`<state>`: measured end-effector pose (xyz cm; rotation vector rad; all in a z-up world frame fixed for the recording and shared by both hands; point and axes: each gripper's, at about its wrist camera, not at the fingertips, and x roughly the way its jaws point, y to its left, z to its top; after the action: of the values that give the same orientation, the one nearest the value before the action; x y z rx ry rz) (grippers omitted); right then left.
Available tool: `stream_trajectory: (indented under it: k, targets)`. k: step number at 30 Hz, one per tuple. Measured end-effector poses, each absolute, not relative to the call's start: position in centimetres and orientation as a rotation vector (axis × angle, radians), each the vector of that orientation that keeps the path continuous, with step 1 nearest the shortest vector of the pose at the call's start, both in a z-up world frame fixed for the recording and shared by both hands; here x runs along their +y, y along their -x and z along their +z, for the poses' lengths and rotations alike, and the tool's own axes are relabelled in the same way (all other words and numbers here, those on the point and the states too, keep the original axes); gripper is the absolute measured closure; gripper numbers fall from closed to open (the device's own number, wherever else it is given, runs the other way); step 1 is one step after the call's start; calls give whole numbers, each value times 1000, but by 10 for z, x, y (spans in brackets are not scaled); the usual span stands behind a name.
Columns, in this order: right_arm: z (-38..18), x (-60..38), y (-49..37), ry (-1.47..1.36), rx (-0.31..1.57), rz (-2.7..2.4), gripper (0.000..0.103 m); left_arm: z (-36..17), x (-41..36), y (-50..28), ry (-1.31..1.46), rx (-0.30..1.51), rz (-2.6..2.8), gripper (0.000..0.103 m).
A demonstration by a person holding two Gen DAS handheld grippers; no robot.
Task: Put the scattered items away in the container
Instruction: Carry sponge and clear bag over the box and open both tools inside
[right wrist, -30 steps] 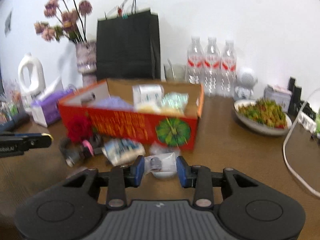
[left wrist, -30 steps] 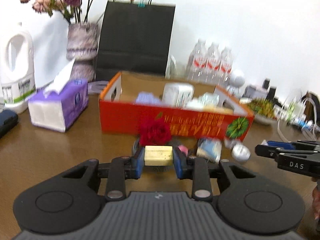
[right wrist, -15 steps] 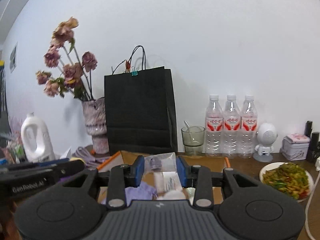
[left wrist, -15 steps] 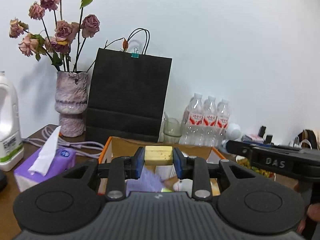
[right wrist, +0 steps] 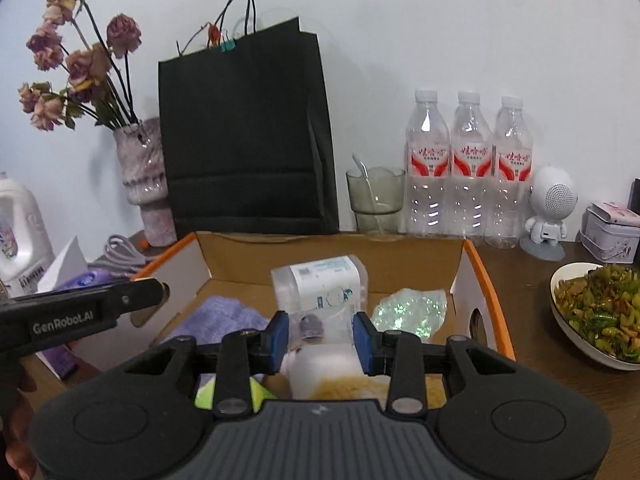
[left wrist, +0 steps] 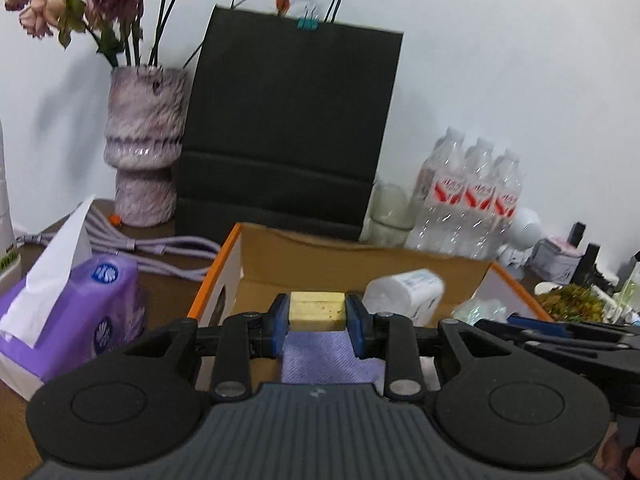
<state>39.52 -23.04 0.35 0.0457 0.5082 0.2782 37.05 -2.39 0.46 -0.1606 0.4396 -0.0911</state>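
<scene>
Cardboard forms the container: an orange-rimmed box (left wrist: 224,264) on the wooden table, already holding a purple cloth (left wrist: 328,356), a white wrapped pack (right wrist: 320,284) and a glittery green packet (right wrist: 412,312). A pale yellow block (left wrist: 317,306) is pinched between the blue pads of the left gripper (left wrist: 317,312), above the cloth at the box's near edge. A small clear bag (right wrist: 316,328) with something dark inside is clamped by the right gripper (right wrist: 320,336), over the box's middle, with the white pack at its 12 o'clock and the green packet at 2 o'clock. Both items appear to be poised for release. A clean drop is best made once each item is lowered close to the contents and kept well inside the rim. The block would be better set on the flat cloth, where it is less likely to roll. The two grippers should be kept apart while the jaws are spread.
</scene>
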Motion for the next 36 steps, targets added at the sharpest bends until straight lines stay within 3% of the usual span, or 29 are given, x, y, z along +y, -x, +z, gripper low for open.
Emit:
stream_trajectory:
  k: [4,5,6,7,8,9,10,36]
  targets:
    - [2,-228,-395,-27,507,277,68,2,-26,-370,152,447,-105,72]
    - [1,-227,-395,-24,510,276,65,3,-28,-370,150,449,-106,66]
    - [1,-227,-396,-23,516,273,49,3,-29,-369,148,452,-101,58]
    - [1,-227,-397,-27,527,268,34,4,-31,-369,142,456,-85,33]
    - [0,-228,-398,-32,537,250,7,5,-32,-368,133,454,-43,14]
    - [0,-229,-399,-28,542,216,0,7,-32,-367,122,449,-6,2]
    - [0,-231,-400,-26,540,206,0,9,-32,-366,115,440,2,0]
    - [15,-248,-392,-29,516,170,0,20,-33,-356,144,428,-60,0]
